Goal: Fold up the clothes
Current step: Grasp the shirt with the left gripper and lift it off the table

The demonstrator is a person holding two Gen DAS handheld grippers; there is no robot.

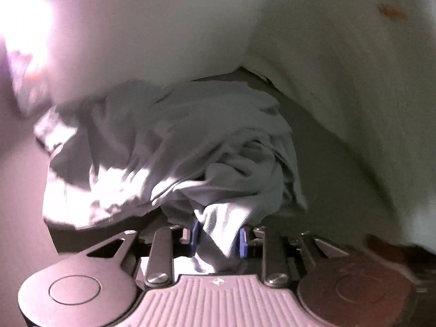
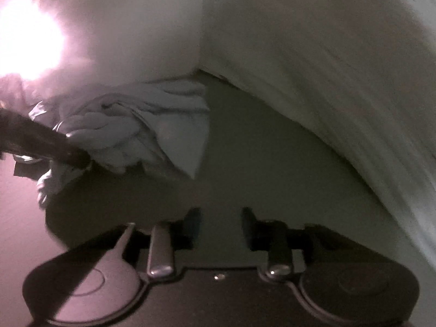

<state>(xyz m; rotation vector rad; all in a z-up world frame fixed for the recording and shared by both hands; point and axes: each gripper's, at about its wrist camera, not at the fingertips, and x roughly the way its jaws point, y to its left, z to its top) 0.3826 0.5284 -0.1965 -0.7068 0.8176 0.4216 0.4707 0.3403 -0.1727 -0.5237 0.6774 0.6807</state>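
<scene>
A crumpled light grey garment (image 1: 169,147) lies bunched on the table in the left wrist view. My left gripper (image 1: 219,238) is shut on a fold of it between its blue pads (image 1: 243,241). In the right wrist view the same garment (image 2: 152,133) lies ahead and to the left, with the dark left gripper (image 2: 43,141) reaching into it from the left edge. My right gripper (image 2: 220,220) is open and empty, low over the bare table, apart from the garment.
The dark table surface (image 2: 259,163) runs up to a pale wall (image 2: 327,81) that meets another wall (image 1: 163,27) in a corner behind the garment. Strong glare (image 2: 30,41) washes out the upper left. Both views are blurred.
</scene>
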